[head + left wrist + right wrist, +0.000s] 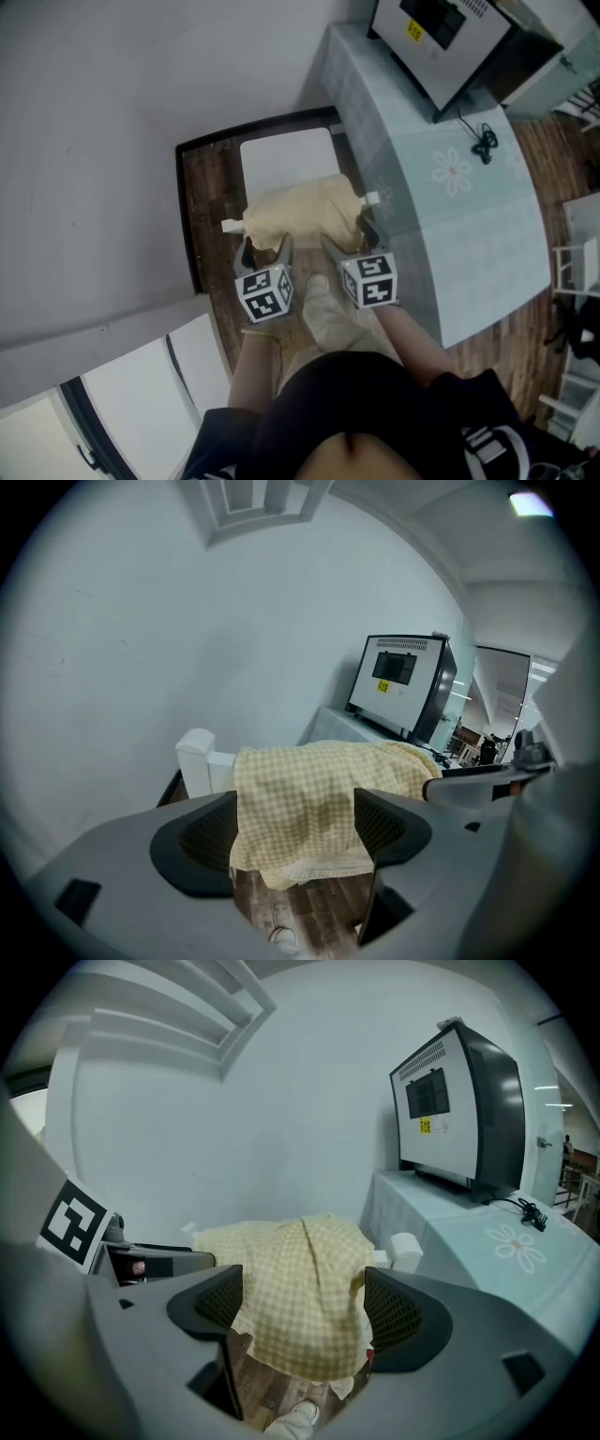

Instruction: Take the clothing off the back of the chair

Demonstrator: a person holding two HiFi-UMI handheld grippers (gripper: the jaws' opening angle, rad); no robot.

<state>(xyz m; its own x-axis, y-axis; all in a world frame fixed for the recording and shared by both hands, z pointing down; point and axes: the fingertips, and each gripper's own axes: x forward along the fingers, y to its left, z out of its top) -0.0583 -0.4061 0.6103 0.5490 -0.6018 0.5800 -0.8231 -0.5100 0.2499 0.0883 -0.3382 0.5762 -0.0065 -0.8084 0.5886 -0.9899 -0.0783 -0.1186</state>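
The checked clothing (302, 212) lay draped over the back rail of the chair (286, 157), hanging down its near side. The left claw (295, 829) and right claw (305, 1309) each stood wide, framing the cloth (nothing gripped) — one toward each rail end, probably so the garment could be lifted off level.

A pale cloth with a flower print (452, 173) covers the surface (487, 253). A box-like machine (450, 37) with a yellow sticker stands at its far end, with a black cable (483, 141) lying just beside it. The wooden floor (211, 216) meets a white wall (94, 141).
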